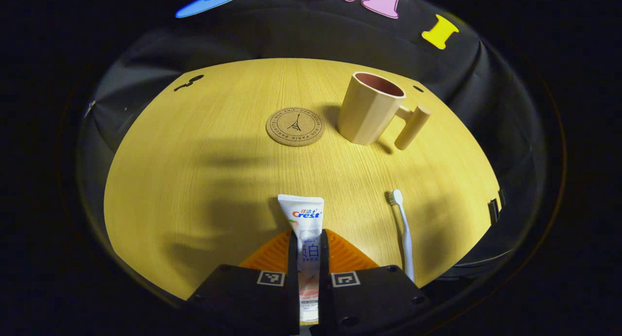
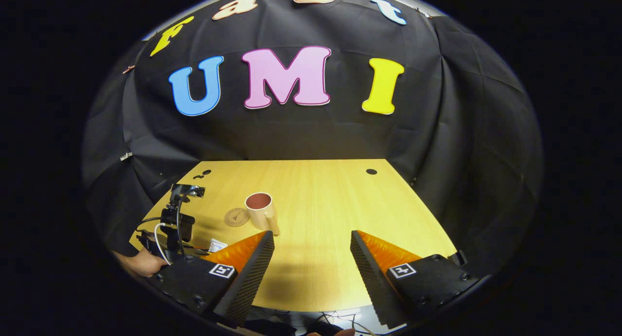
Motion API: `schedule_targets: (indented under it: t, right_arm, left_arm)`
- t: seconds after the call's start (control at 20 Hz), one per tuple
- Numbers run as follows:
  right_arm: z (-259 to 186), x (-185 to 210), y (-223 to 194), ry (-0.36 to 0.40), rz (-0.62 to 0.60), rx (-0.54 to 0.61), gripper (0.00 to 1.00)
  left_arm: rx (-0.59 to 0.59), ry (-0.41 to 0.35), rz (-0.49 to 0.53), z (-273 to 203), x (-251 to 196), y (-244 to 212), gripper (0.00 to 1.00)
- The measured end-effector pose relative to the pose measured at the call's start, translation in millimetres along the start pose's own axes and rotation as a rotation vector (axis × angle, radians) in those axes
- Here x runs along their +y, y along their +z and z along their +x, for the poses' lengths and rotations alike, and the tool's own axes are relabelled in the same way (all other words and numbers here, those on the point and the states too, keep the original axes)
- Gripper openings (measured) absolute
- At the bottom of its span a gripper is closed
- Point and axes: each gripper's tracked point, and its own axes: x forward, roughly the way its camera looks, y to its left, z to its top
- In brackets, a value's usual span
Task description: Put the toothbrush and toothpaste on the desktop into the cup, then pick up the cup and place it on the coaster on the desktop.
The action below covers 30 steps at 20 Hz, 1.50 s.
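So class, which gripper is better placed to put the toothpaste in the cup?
Left. The left gripper is shut on the toothpaste; the right gripper is open, holding nothing, away from the cup.

The desk looks like pale wood or a wood-look laminate, with fine straight grain and a smooth, slightly satin finish. The coaster seems to be cork, matt and finely grainy, with a dark printed design. The cup looks like matt plastic, smooth, with flat facets on its wall; its handle has the look of light wood. The toothpaste is a soft plastic tube with a glossy printed skin. The toothbrush is smooth white plastic with a light shine. The booth wall is matt cloth with folds. The fingers of the right hand-held gripper carry a rough, finely ribbed inner face.
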Motion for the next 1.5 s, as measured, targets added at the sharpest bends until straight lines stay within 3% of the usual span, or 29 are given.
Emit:
schedule_targets:
  t: [0.15,0.35,0.7,1.05,1.5]
  right_arm:
    - [6.6,17.0,-11.3,0.026,-0.004,0.037,0.98]
    - [23.2,49.0,-40.1,0.082,-0.009,0.124,0.98]
    - [63.0,96.1,-100.5,0.128,0.026,0.300,0.99]
    - [94.6,119.4,-138.9,0.137,-0.058,0.381,0.99]
    - [117.4,123.5,-182.2,0.106,-0.075,0.507,0.99]
  left_arm:
    - [-0.041,-0.053,-0.054,-25.9,2.1,9.0,0.19]
    - [-0.116,-0.068,-0.103,-67.8,17.8,21.5,0.18]
    - [-0.198,-0.030,-0.144,-122.1,57.8,24.9,0.18]
    - [-0.202,0.016,-0.175,-138.1,82.9,9.8,0.18]
    - [-0.178,0.041,-0.197,-136.8,92.6,-3.7,0.18]
